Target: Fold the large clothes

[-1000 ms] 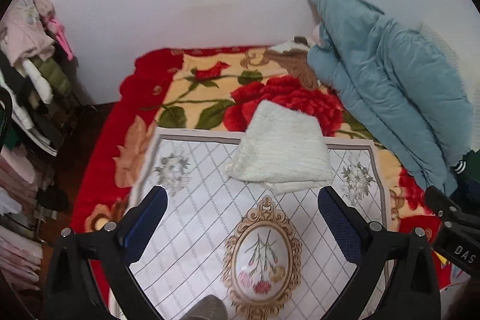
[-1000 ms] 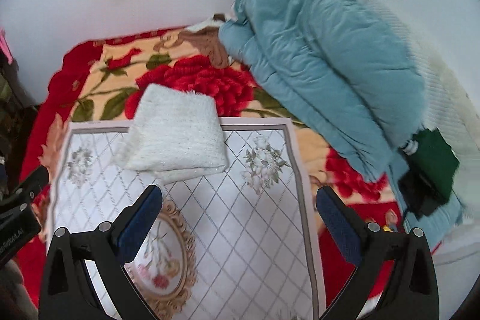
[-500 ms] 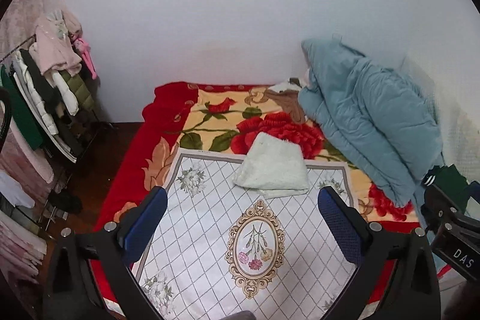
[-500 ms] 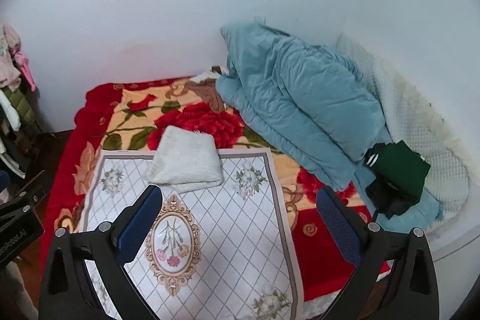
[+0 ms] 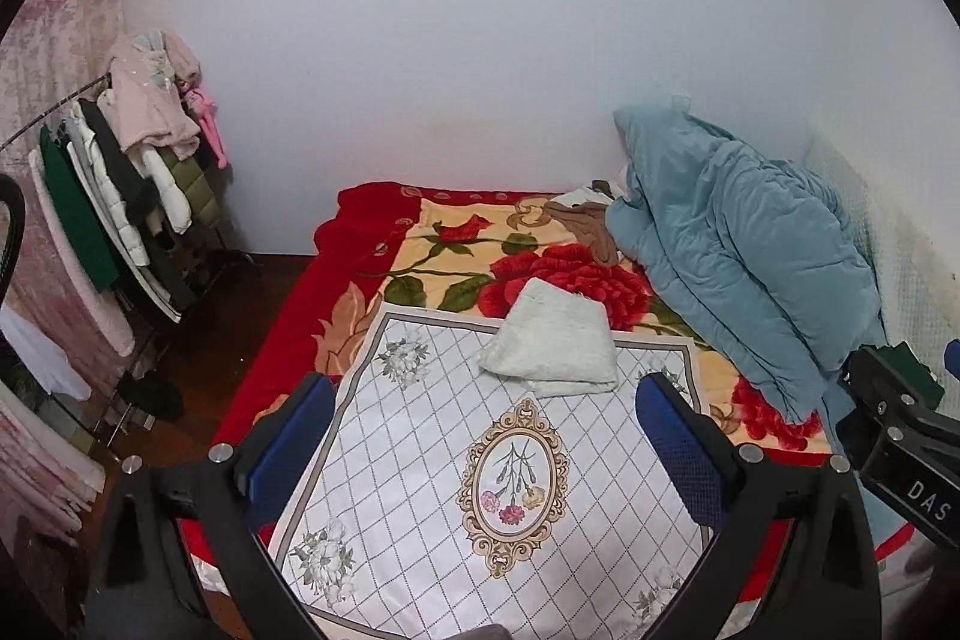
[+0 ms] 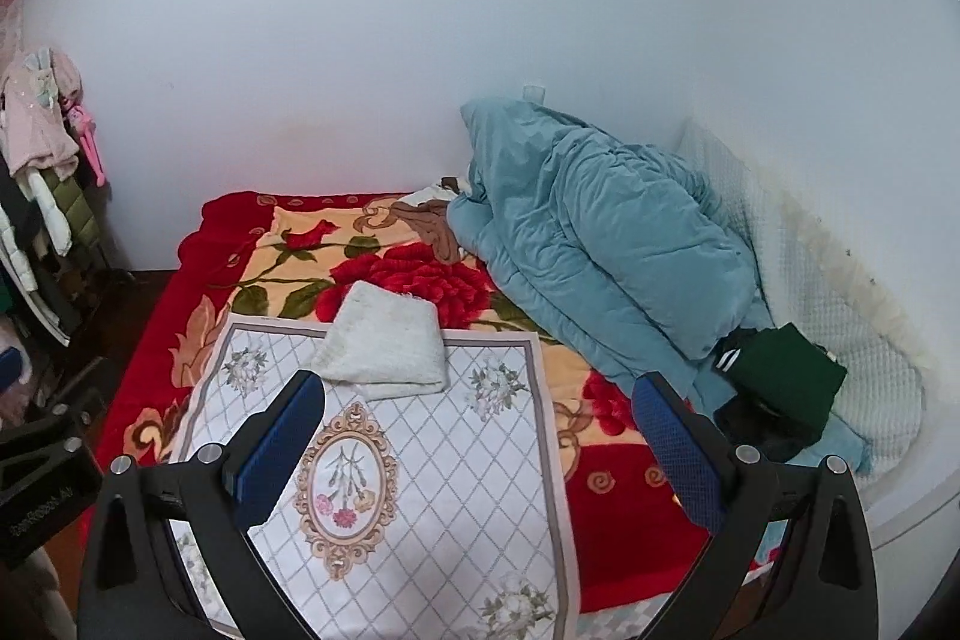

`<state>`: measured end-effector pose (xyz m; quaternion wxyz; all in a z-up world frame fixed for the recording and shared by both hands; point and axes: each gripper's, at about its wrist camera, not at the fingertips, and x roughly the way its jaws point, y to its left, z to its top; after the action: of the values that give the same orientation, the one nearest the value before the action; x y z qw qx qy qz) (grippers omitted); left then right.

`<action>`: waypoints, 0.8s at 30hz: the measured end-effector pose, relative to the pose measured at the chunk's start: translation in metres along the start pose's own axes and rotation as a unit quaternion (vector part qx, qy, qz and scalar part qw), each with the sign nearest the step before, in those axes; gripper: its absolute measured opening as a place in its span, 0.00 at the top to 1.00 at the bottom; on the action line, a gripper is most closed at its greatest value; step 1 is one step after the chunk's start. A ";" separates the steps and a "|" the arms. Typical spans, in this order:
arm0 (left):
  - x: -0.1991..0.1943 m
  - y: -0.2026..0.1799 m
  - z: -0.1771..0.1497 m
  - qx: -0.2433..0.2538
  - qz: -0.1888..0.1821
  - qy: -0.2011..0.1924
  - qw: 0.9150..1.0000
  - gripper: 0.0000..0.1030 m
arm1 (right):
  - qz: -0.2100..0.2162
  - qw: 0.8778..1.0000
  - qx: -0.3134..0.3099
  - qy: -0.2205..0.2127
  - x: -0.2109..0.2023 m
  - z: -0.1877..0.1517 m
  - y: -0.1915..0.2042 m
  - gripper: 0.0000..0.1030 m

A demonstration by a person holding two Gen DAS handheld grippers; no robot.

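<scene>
With my left gripper (image 5: 483, 439) and right gripper (image 6: 477, 436) both spread wide and empty, I judge the folded white garment (image 5: 555, 345) soft, light and floppy, best pinched at its near corners.

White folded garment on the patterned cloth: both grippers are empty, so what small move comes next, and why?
Probably swing the right gripper toward the dark green garment lying by the blue quilt. The white folded garment already sits as a neat bundle at the patterned cloth's far edge, and both the right and left gripper hang above the bed with jaws wide apart, holding nothing.
</scene>
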<state>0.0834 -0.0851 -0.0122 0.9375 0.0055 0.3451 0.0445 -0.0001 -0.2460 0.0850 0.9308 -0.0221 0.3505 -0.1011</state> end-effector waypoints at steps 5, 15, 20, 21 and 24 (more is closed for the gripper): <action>-0.007 0.000 -0.003 -0.010 0.001 -0.004 1.000 0.00 | 0.002 1.000 -0.006 -0.005 -0.002 0.000 -0.003 0.00; -0.016 -0.001 -0.004 -0.004 -0.003 -0.010 1.000 0.00 | 0.005 1.000 -0.009 -0.010 -0.013 0.000 -0.006 0.00; -0.020 0.000 -0.006 -0.003 -0.003 -0.010 1.000 0.00 | 0.008 1.000 -0.008 -0.006 -0.014 0.001 -0.009 0.00; -0.022 0.000 -0.007 -0.003 -0.004 -0.010 1.000 0.00 | 0.008 1.000 -0.008 -0.006 -0.015 0.001 -0.008 0.00; -0.022 0.001 -0.007 -0.004 -0.005 -0.007 1.000 0.00 | 0.008 1.000 -0.008 -0.006 -0.017 -0.001 -0.008 0.00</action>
<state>0.0617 -0.0866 -0.0035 0.9403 0.0007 0.3380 0.0409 -0.0145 -0.2502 0.0960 0.9333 -0.0278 0.3463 -0.0910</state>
